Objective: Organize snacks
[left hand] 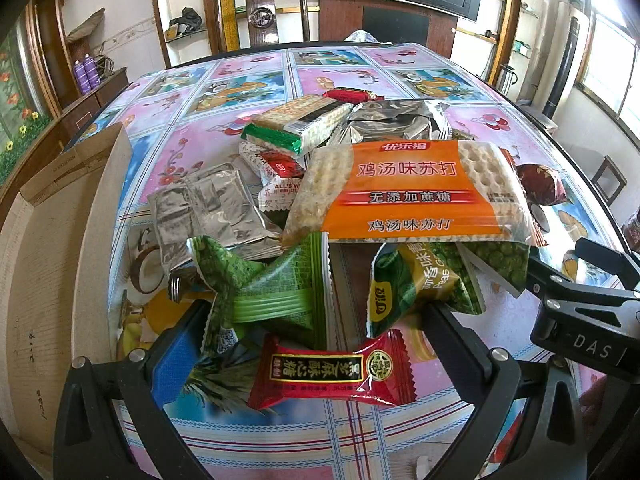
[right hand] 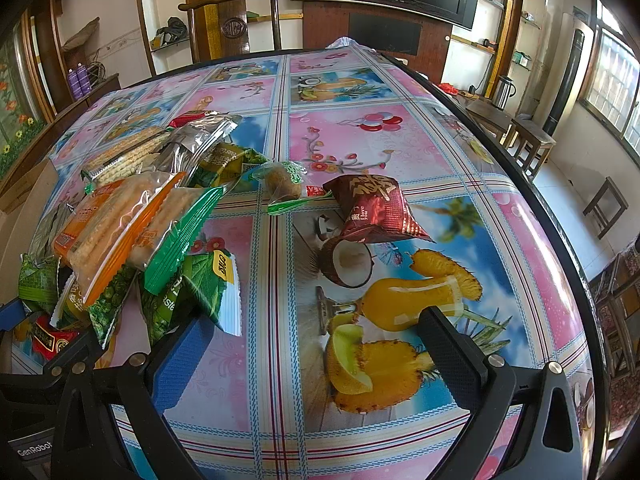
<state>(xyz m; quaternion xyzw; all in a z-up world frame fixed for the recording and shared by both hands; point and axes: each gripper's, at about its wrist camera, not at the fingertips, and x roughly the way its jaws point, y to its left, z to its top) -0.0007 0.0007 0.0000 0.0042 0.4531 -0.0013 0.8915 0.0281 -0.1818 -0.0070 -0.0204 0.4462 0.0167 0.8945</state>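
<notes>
A heap of snack packets lies on the table in the left wrist view. On top is an orange soda cracker pack (left hand: 412, 190), with a green-ended cracker pack (left hand: 296, 126), silver packets (left hand: 208, 208) and green pea packets (left hand: 276, 288) around it. My left gripper (left hand: 314, 320) is open and low over the near edge of the heap; a red candy (left hand: 324, 372) lies between its fingers, untouched. My right gripper (right hand: 316, 320) is open over bare tablecloth to the right of the heap. Ahead of it lie a dark red packet (right hand: 372, 208) and a small green-wrapped cake (right hand: 284, 184).
An open cardboard box (left hand: 52, 264) stands at the table's left edge, close to the heap. The fruit-print tablecloth (right hand: 400, 132) covers the table. A wooden chair (left hand: 260, 12) stands at the far side, stools (right hand: 528, 144) off to the right. The right gripper's body (left hand: 580, 300) is beside the left.
</notes>
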